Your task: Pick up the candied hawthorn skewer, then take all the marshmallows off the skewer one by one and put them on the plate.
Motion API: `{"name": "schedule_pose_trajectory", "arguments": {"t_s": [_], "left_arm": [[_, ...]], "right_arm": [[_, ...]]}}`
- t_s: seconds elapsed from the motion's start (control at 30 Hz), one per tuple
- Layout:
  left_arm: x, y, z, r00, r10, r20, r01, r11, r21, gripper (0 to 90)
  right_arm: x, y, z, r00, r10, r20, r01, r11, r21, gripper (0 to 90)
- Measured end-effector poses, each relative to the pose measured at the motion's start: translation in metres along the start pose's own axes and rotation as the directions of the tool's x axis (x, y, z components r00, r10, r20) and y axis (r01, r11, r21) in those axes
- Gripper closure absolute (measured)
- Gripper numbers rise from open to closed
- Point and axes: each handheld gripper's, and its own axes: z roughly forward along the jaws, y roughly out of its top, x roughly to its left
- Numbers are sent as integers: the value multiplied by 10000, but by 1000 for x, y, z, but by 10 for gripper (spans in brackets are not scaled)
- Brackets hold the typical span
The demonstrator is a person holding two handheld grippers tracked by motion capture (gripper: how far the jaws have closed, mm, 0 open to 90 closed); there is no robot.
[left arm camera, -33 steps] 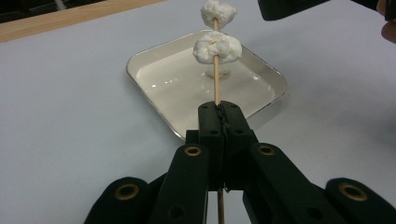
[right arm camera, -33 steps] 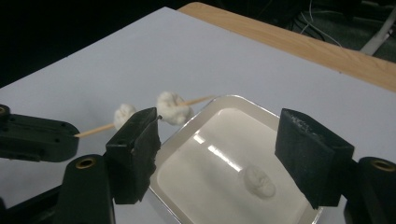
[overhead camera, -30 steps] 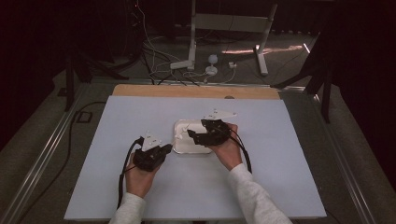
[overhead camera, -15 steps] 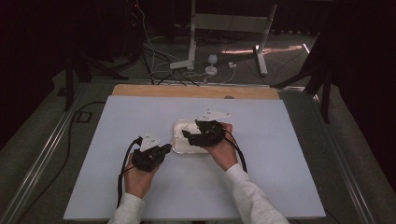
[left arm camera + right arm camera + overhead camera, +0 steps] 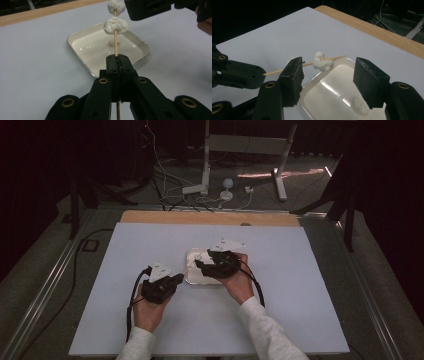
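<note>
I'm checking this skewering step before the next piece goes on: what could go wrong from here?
The skewer is thin and clamped only at its lower end by the left gripper, so a sideways knock from the right gripper could snap or tilt it. The two white lumps could also slide along it. The last lump in the tray may squash when grasped.

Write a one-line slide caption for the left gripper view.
Left gripper holds a skewer with two marshmallows above a white tray.
</note>
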Motion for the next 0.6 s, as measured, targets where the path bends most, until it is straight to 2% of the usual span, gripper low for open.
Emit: {"name": "schedule_pose_trajectory", "arguments": {"t_s": [0.2,0.37,0.6], "left_arm": [[1,0,-1,9997,-155,189,158,9998,-153,900],[4,-1,-4,9974,-428,578,452,9982,-405,900],[3,-1,-3,9970,-399,662,424,9984,-364,900]], "right_arm": [[2,-4,1,9999,-127,64,127,9999,-63,451],[1,-7,2,10000,97,11,-97,9999,-111,513],[9,-6,1,9986,-495,189,503,9977,-450,613]]}}
